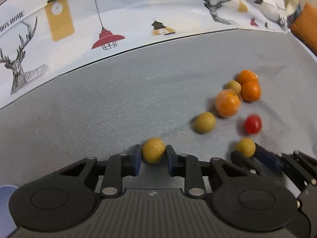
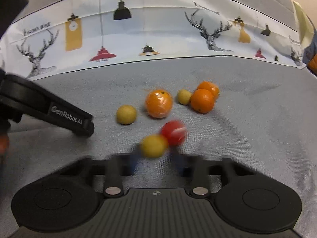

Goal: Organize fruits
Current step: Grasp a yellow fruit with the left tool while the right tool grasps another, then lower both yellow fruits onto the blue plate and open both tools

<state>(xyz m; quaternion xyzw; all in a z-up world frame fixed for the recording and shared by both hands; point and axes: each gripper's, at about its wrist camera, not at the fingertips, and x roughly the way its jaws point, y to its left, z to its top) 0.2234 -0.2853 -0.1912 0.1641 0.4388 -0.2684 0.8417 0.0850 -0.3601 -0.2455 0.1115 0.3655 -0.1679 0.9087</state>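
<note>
My left gripper (image 1: pixel 153 153) is shut on a small yellow fruit (image 1: pixel 153 152), held between its blue pads just above the grey cloth. My right gripper (image 2: pixel 153 154) is shut on another small yellow fruit (image 2: pixel 153 145); it also shows in the left wrist view (image 1: pixel 245 147) between the right gripper's fingers (image 1: pixel 265 156). A red tomato (image 2: pixel 174 132) lies just beyond it, blurred. Three oranges (image 2: pixel 159 103) (image 2: pixel 203 100) (image 2: pixel 210 87) and two more yellow fruits (image 2: pixel 126 114) (image 2: pixel 184 96) lie further back on the cloth.
The grey cloth (image 1: pixel 99 107) covers the table. A printed backdrop with deer and lamps (image 1: pixel 103 29) rises behind it. The left gripper's body (image 2: pixel 49 111) crosses the right wrist view at left. A blue object (image 1: pixel 6 208) sits at the lower left edge. An orange object (image 1: pixel 307 29) is far right.
</note>
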